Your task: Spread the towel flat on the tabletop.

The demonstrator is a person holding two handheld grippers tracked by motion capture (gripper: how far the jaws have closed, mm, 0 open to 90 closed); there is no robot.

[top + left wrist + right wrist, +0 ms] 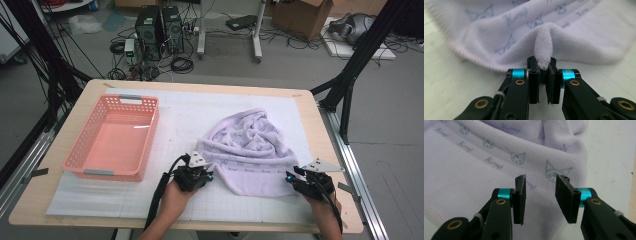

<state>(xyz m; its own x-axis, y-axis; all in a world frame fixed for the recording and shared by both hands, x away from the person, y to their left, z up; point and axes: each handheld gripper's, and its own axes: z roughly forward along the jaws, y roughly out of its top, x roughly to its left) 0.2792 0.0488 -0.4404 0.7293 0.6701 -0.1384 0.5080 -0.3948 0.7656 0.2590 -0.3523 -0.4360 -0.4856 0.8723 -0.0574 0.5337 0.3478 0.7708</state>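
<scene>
left claw (pixel 543 67) pinching a fold of the lilac towel (pixel 250 147), right claw (pixel 541 185) spread above its corner, jaws touching nothing

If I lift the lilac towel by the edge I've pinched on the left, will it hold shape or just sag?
Likely sag: the towel lies in soft folds, and its edge bunches into a ridge between the left tongs. It looks like light terry, so probably easy to raise. The right tongs stand open over it, so that side would trail.
</scene>
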